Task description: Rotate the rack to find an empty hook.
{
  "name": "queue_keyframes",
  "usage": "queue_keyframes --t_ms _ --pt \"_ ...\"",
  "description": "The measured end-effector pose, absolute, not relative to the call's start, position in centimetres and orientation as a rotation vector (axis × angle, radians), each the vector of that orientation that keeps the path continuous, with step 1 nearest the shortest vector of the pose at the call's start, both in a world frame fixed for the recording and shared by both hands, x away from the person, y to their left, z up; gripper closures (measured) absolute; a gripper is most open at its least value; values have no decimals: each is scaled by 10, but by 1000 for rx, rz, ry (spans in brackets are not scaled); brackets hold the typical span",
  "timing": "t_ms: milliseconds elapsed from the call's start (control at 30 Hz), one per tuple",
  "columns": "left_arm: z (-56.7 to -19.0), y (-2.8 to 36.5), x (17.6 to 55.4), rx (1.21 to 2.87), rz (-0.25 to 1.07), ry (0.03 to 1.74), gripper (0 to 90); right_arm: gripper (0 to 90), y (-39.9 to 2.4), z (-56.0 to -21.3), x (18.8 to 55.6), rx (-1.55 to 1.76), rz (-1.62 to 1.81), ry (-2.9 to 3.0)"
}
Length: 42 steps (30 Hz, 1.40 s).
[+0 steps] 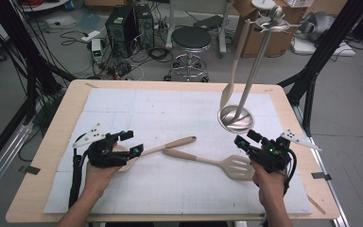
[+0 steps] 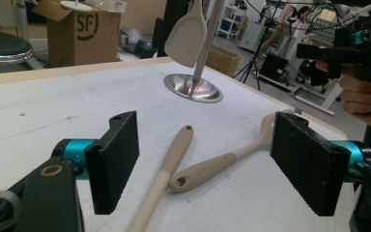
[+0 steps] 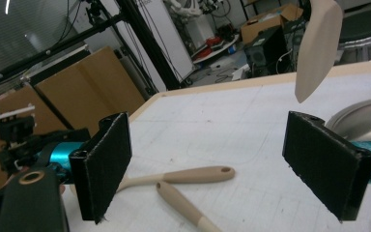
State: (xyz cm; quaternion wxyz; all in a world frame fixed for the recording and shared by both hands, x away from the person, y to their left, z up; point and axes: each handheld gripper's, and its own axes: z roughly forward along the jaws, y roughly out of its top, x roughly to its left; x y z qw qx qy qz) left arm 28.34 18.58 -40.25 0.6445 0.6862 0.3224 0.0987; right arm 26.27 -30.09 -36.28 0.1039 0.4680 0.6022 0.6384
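A beige spoon [image 1: 168, 145] and a beige slotted spatula [image 1: 238, 167] lie on the white mat, their handles nearly meeting at mid-table. My left gripper [image 1: 132, 143] is open, just above the spoon's head end. Looking along the left gripper [image 2: 207, 145], the spoon handle [image 2: 171, 157] and the spatula handle [image 2: 207, 169] lie between the open jaws. My right gripper [image 1: 246, 138] is open above the slotted head. Between the right gripper's [image 3: 212, 159] jaws I see the spoon handle [image 3: 188, 176] and the spatula handle [image 3: 178, 203].
A steel utensil stand [image 1: 236, 119] rises at the back right of the mat [image 1: 137, 109], with a beige spatula [image 1: 234, 71] hanging from its top. A stool [image 1: 190, 40], computers and cables sit on the floor beyond the table.
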Motion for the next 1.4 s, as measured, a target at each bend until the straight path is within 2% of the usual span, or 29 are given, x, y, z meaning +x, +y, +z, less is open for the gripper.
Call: queue_keyframes --t_ms 167,400,567,800,1033,1133,1400 --pt "-408 190 280 1570 244 749 262 184 -298 -355 270 1374 1870 1770" --pt "-405 193 277 1578 302 748 257 246 -297 -342 281 1347 1871 1744" --pt "-404 192 275 1575 284 747 254 308 -297 -335 287 1337 1869 1739" --pt "-407 195 275 1542 243 781 254 524 -298 -327 296 1331 1875 1698" --pt "-411 196 277 1527 205 802 253 789 -305 -311 306 1357 1893 1623" --pt "-413 196 278 1528 203 811 255 852 -306 -302 310 1339 1906 1587" --pt "-414 196 277 1537 213 813 257 893 -308 -281 323 1307 1923 1534"
